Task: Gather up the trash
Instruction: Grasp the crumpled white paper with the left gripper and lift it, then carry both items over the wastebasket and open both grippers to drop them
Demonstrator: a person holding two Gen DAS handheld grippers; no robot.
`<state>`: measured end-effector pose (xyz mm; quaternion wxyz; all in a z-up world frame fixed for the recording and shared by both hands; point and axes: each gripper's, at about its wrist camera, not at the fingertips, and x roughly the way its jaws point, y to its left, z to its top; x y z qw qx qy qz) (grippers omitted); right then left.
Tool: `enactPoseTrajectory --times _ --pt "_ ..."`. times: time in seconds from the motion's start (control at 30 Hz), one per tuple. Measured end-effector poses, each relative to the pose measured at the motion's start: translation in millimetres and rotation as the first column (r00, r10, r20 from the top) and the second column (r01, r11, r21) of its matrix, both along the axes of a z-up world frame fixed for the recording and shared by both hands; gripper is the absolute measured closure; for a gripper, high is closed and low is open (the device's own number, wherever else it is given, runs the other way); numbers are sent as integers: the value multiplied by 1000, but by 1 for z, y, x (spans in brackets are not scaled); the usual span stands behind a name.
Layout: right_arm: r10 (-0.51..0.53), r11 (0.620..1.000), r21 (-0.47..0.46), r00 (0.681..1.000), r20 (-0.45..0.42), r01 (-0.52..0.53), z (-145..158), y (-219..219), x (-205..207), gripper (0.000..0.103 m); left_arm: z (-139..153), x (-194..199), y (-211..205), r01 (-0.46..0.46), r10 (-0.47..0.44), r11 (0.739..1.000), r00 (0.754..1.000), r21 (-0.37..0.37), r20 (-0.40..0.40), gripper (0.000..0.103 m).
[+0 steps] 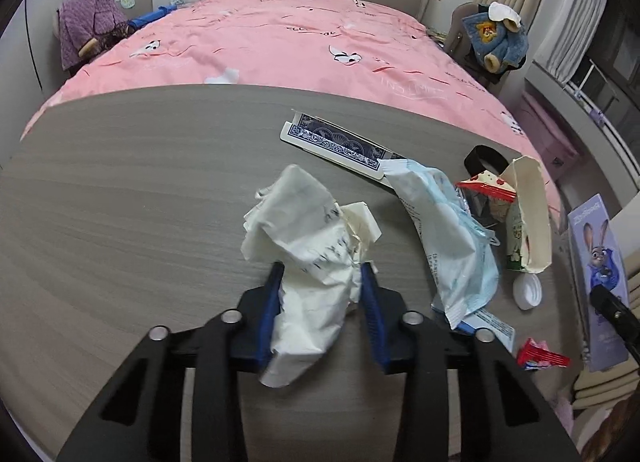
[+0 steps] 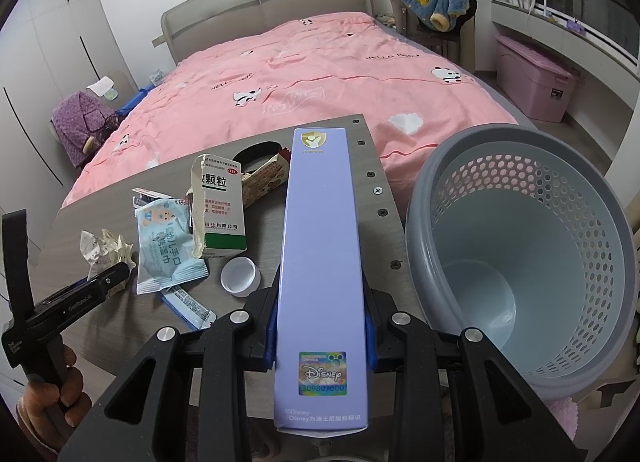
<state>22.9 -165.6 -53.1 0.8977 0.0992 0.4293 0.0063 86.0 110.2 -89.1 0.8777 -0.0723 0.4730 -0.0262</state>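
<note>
Left gripper (image 1: pixel 322 282) pinches the crumpled paper (image 1: pixel 312 262) mid-table (image 1: pixel 120 201); right gripper (image 2: pixel 322 326) clamps a long purple box (image 2: pixel 320 262) over the table's right edge, beside the grey bin (image 2: pixel 520 262); wipes packet (image 1: pixel 452 242), medicine carton (image 2: pixel 220 209) and white cap (image 2: pixel 240 276) lie further back.

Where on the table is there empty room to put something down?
The table's left side is bare, from the crumpled paper outward, plus the strip behind it up to the playing-card box. The right side is crowded: wipes packet, medicine box, white cap.
</note>
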Motion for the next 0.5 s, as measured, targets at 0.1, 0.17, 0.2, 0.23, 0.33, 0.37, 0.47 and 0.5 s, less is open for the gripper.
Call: enactPoseTrajectory --times 0.1,0.17,0.2,0.23,0.33,0.37,0.47,0.5 --pt "-3 1000 0 1000 2 3 0 -1 -2 72 4 -4 2 -6 6 1000 1000 11 8 73" --pt "-5 1000 0 1000 4 5 1 -1 -3 72 8 -8 2 -7 6 1000 1000 20 20 73" --pt "-7 1000 -1 1000 5 7 2 -1 -4 72 11 -10 2 -8 7 999 1000 31 29 73" --pt "-8 1000 0 1000 5 8 2 -3 -4 72 14 -12 2 -8 7 999 999 35 36 73" --pt "-13 1000 2 1000 9 13 4 -7 -7 72 26 -19 2 -15 12 999 998 45 68 73" --pt "-19 1000 3 1000 13 18 5 -8 -9 72 30 -22 1 -19 15 999 997 50 79 73" --pt "-32 999 11 999 22 31 8 -14 -12 72 48 -29 -6 -7 2 999 993 49 115 73" --pt "-36 999 13 999 27 35 10 -17 -14 72 53 -30 -7 0 -6 999 992 47 122 73"
